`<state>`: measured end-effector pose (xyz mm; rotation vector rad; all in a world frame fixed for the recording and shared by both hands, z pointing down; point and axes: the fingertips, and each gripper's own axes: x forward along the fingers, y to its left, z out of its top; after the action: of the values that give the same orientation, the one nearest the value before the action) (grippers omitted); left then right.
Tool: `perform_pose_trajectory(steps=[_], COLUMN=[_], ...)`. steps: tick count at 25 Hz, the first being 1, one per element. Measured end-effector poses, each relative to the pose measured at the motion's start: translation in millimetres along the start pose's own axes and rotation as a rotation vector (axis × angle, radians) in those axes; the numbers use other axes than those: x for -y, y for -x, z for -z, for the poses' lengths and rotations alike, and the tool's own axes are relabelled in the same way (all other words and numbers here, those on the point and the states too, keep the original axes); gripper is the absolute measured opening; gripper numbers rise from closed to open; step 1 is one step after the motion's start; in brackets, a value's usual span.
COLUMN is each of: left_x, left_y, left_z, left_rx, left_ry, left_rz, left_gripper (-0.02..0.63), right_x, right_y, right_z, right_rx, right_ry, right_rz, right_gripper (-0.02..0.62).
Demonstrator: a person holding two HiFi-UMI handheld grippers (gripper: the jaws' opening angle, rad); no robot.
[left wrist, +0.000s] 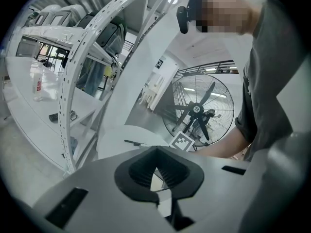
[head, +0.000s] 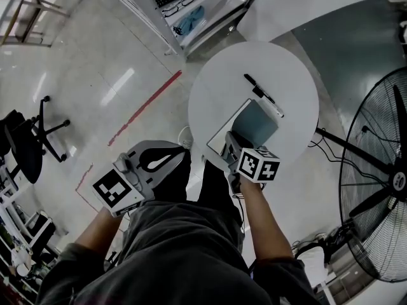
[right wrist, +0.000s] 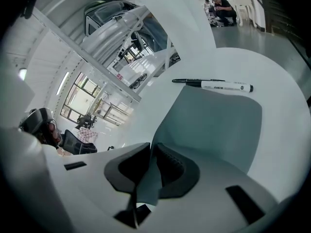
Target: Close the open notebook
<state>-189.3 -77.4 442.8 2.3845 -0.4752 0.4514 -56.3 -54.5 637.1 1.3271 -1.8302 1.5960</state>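
The left gripper (head: 166,157) hangs off the table (head: 292,68), nearest the person. Its jaws are closed tip to tip with nothing between them.

The right gripper (head: 230,138) is at the table's near edge. Its jaws stand narrow and pinch the near edge of the notebook (head: 257,122) cover, a thin grey-blue sheet that runs away from the pads. The notebook lies on the near half of the table, just in from that edge. A marker (head: 267,97) lies beyond it toward the middle, close by but apart.

The closing looks nearly done. In the right gripper view the cover spreads almost flat, but in the head view a white strip of page shows along the notebook's left side. So the cover probably has not settled over the pages. What seems left is to lower it fully and let go.

The right gripper hides the notebook's near corner in the head view. I cannot tell where the spine runs or whether the cover's far part touches the pages. The left gripper view shows only a sliver of table through its jaws.
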Motion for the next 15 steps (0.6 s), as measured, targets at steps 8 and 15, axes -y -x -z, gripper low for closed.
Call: perform_pose_trajectory(steps=[8, 15], left_x=[-2, -1], left_y=[4, 6], left_z=[-1, -3], left_rx=[0.011, 0.016], left_ry=[0.010, 0.004], left_rz=[-0.008, -0.010], left_gripper=[0.012, 0.012], right_x=[3, -1], right_y=[-9, -15], right_z=[2, 3], right_rx=[-0.028, -0.038], right_ry=[-0.007, -0.023], right_rz=[0.015, -0.002], right_gripper=[0.074, 0.120])
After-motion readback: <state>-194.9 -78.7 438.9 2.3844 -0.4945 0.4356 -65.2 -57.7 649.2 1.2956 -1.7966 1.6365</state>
